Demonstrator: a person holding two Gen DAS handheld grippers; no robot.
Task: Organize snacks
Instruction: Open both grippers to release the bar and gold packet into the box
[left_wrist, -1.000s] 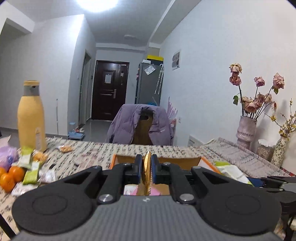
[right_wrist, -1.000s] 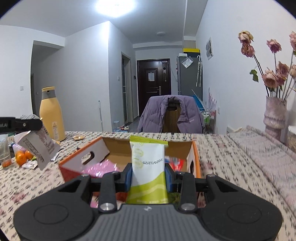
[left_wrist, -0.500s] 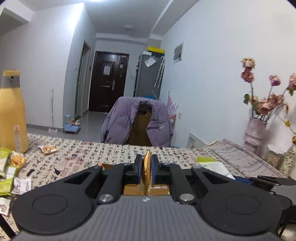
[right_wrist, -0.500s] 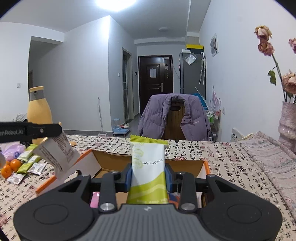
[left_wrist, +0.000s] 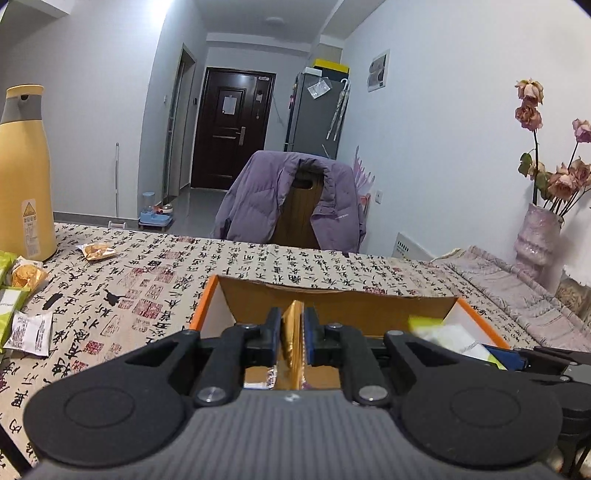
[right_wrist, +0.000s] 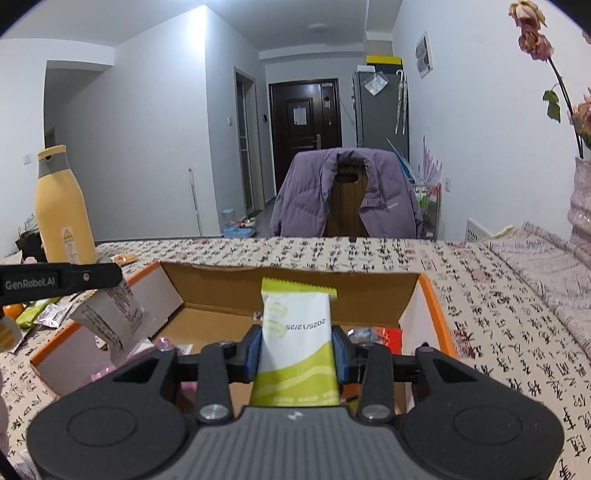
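The left gripper hangs over the open cardboard box with orange edges, which stands on the table covered by a cloth printed with black and red characters. Between its blue-padded fingers stands a thin golden snack packet, seen on edge; the pads lie against both of its sides, so the fingers are clamped on it, though they have just begun to open a little. From the right wrist view this same packet shows its printed grey back, hanging below the black finger over the left flap of the box.

The right gripper is also above the box, nearer to its right wall. It holds a white and green snack packet upright, with the pads pressing on both edges; these fingers too have just been opening slightly, and the packet is still between them. Inside the box lie some pink and red wrappers.

At the left of the table stand a yellow bottle and several loose snack packets. Behind the table a purple jacket hangs on a chair.
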